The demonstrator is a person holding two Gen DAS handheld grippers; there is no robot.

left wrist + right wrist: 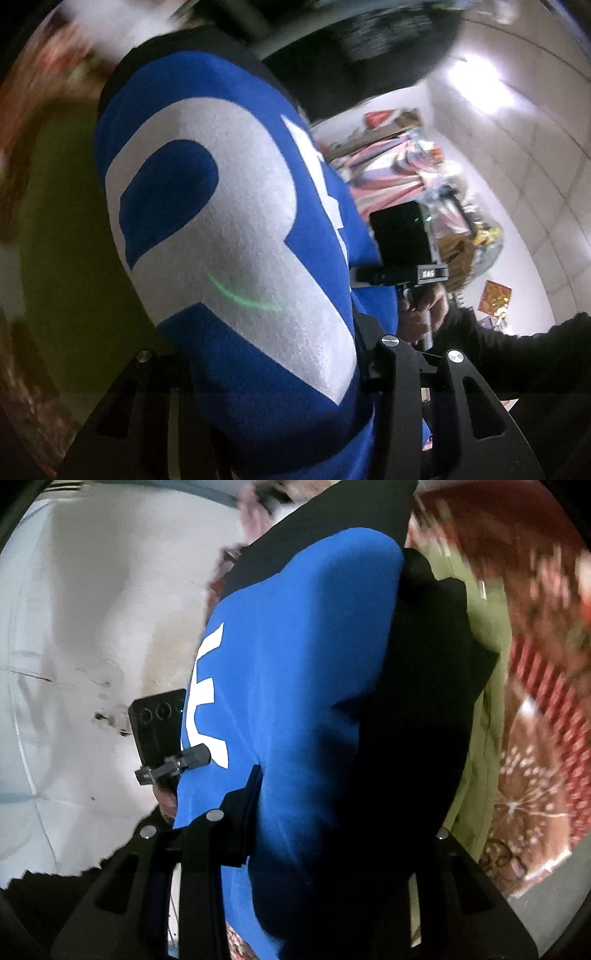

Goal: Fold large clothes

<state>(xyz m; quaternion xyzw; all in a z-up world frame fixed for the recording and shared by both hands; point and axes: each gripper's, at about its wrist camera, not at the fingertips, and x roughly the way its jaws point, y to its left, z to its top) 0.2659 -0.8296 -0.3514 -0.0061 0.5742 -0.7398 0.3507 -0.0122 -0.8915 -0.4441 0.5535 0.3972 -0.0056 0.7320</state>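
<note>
A large blue garment (236,229) with big white letters and black edges hangs in the air and fills the middle of the left wrist view. It runs down between the fingers of my left gripper (299,343), which is shut on it; the pads are hidden under the cloth. In the right wrist view the same garment (295,686) shows blue and black and passes between the fingers of my right gripper (294,816), shut on it too. The cloth spans from one gripper to the other. A hand (421,314) holds the right handle.
A green cloth (74,258) lies below and behind the garment, on a red patterned spread (546,701). A heap of colourful clothes (406,170) sits against the white wall. Each handle carries a black phone (159,723). A dark sleeve (517,350) reaches in from the right.
</note>
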